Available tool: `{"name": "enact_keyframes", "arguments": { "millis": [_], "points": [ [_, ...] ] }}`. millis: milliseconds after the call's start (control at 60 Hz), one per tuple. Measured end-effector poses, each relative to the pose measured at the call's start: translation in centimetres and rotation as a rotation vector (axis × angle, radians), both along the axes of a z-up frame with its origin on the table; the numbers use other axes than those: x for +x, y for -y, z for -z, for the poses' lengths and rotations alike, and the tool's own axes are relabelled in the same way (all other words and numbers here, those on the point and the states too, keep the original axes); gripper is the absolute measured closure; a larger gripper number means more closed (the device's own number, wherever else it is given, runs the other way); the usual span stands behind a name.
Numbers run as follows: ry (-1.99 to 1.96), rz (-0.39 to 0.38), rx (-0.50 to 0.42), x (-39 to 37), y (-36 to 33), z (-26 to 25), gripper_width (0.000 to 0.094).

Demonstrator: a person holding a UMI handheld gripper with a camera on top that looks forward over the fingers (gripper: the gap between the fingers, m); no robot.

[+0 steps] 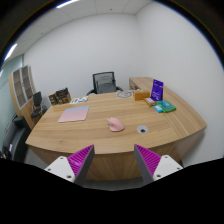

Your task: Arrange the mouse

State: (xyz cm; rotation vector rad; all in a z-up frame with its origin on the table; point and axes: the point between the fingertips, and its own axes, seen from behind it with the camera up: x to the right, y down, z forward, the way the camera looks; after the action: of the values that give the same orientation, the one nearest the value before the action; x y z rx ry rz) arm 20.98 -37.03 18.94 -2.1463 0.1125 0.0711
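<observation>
A pink mouse [116,124] lies on the wooden table [90,138], well beyond my fingers and a little right of a pink mouse mat [73,115]. My gripper [114,160] hovers in front of the table's near edge. It is open and empty, with the purple pads [80,159] spread wide apart. The mouse sits roughly in line with the gap between the fingers.
A small round dark object [142,129] lies right of the mouse. A purple box [157,91] and a teal book [164,106] sit at the far right. White cables [125,95] lie at the back. A black office chair [103,81] stands behind the table, another chair [35,105] at the left.
</observation>
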Motion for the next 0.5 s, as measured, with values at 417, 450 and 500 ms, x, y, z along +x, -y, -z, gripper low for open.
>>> {"name": "enact_keyframes", "arguments": {
  "millis": [417, 450, 500],
  "points": [
    [0.081, -0.026, -0.036, -3.0, -10.8, 6.8, 0.0106],
    [0.117, -0.029, -0.037, -3.6, -12.4, 8.2, 0.0106],
    [0.170, -0.032, -0.054, -3.8, -14.4, 10.1, 0.0107]
  ]
}}
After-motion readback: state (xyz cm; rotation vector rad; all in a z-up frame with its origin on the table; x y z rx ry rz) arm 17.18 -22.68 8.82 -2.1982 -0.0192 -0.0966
